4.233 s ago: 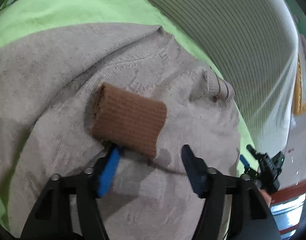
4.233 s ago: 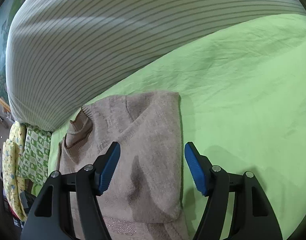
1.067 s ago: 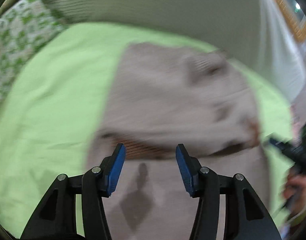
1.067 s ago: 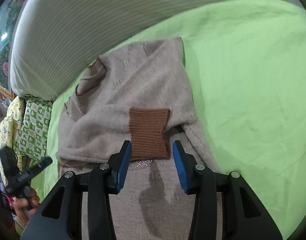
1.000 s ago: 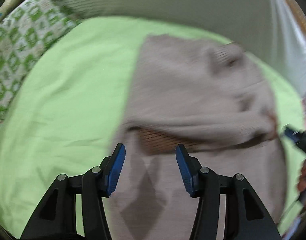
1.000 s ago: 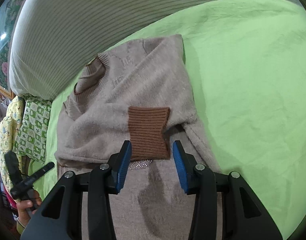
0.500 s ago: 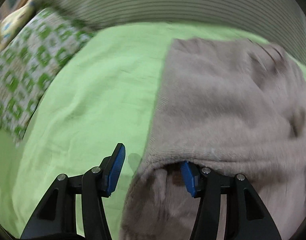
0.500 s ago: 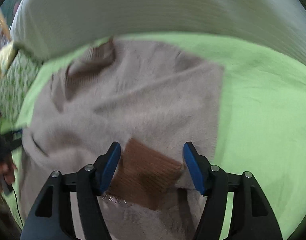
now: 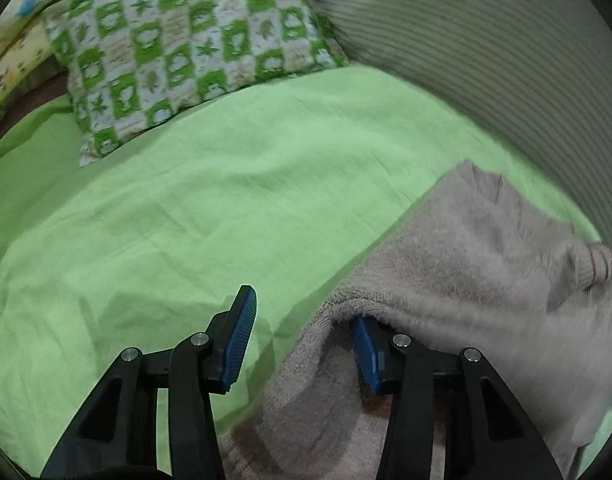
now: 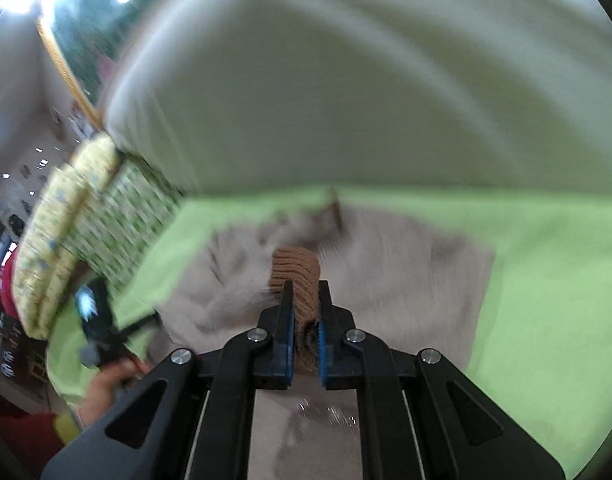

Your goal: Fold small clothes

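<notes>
A beige knitted sweater (image 9: 486, 280) lies on a bed covered by a light green sheet (image 9: 185, 220), with its sleeves folded over its body. Its ribbed collar (image 9: 594, 260) sits near the right edge of the left wrist view.

The left claw (image 9: 301, 340) has just been closing and is half open. Its right finger (image 9: 366, 356) is tucked under a folded layer at the sweater's side edge; its left finger (image 9: 237, 340) hangs over bare sheet. The pads do not yet press the fabric.

The right claw (image 10: 306, 320) has just been closing and is now clamped on the brown ribbed cuff (image 10: 295, 272) of a sleeve, which bunches up between the blue pads above the sweater's middle. This view is motion-blurred.

A green and white checked pillow (image 9: 185, 40) lies at the bed's far side beside a large striped cushion (image 9: 486, 40). The person's other hand (image 10: 105, 388) shows at lower left in the right wrist view.
</notes>
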Motion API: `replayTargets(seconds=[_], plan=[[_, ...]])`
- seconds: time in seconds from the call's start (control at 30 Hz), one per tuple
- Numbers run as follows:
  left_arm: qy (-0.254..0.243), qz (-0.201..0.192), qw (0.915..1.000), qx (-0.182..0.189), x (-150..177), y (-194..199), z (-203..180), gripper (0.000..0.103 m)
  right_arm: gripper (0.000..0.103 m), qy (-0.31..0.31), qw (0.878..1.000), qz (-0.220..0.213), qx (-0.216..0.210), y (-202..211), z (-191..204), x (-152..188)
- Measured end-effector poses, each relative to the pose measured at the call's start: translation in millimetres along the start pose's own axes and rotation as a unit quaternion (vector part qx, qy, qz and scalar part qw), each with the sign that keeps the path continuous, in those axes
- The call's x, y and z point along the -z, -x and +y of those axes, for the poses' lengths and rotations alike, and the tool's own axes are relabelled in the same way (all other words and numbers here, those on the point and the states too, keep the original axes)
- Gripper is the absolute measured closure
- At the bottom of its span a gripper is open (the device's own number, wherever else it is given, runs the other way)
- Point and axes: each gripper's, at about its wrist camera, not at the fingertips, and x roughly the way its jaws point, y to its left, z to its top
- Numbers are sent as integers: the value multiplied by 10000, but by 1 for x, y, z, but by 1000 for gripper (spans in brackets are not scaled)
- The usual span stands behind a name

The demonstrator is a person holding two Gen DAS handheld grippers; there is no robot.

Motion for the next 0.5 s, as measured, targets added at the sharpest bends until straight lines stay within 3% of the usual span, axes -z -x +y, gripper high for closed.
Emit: replayTargets(seconds=[0.1,0.2,0.3,0.43,0.5], plan=[[31,-52,10000,-7,1,3,-1,55,94,309,9976,332,521,-12,-14,13],[-172,-131,9996,-202,12,6,-11,54,94,150,9939,814,734,-44,-40,42],[-283,14,9995,-156,14,-7,-11,53,94,-241,9901,1142,780,-65,-66,73],[-393,340,9984,238,16,-5,5,54,94,-500,9875,1319,702,-68,-72,97],[-279,397,9965,681,10,9,19,54,94,-465,9879,1328,648,-65,-69,99]])
